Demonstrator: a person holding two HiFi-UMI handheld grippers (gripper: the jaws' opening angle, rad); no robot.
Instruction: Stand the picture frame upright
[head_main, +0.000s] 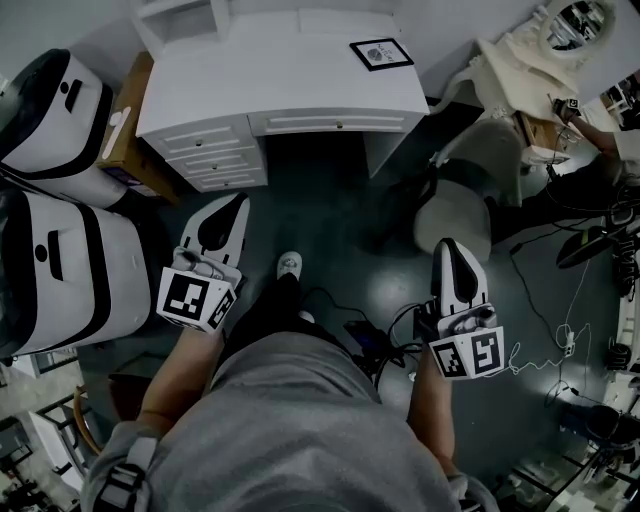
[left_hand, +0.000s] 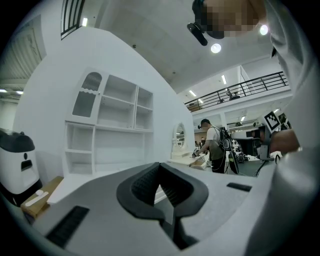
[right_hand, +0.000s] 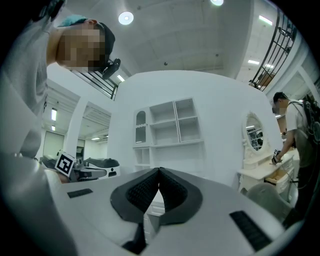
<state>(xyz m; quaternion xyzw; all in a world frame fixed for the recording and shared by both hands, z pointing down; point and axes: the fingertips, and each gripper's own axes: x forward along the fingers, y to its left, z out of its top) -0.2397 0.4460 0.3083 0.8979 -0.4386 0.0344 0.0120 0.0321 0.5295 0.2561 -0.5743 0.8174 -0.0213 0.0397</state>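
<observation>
A black picture frame (head_main: 381, 53) lies flat on the white desk (head_main: 290, 80), near its far right corner in the head view. My left gripper (head_main: 224, 216) is held at waist height, well short of the desk's drawers, its jaws shut on nothing. My right gripper (head_main: 451, 256) hangs over the dark floor to the right, also shut and empty. In the left gripper view (left_hand: 160, 169) and the right gripper view (right_hand: 159, 174) the dark pads meet at the tips, and both look toward the white shelf unit. The frame does not show in either gripper view.
Two white-and-black machines (head_main: 60, 250) stand at the left, beside a cardboard box (head_main: 125, 135). A round grey stool (head_main: 455, 215) sits right of the desk. Cables (head_main: 560, 340) trail over the floor at the right. Another person (left_hand: 216, 145) stands at a vanity table with an oval mirror (right_hand: 254, 137).
</observation>
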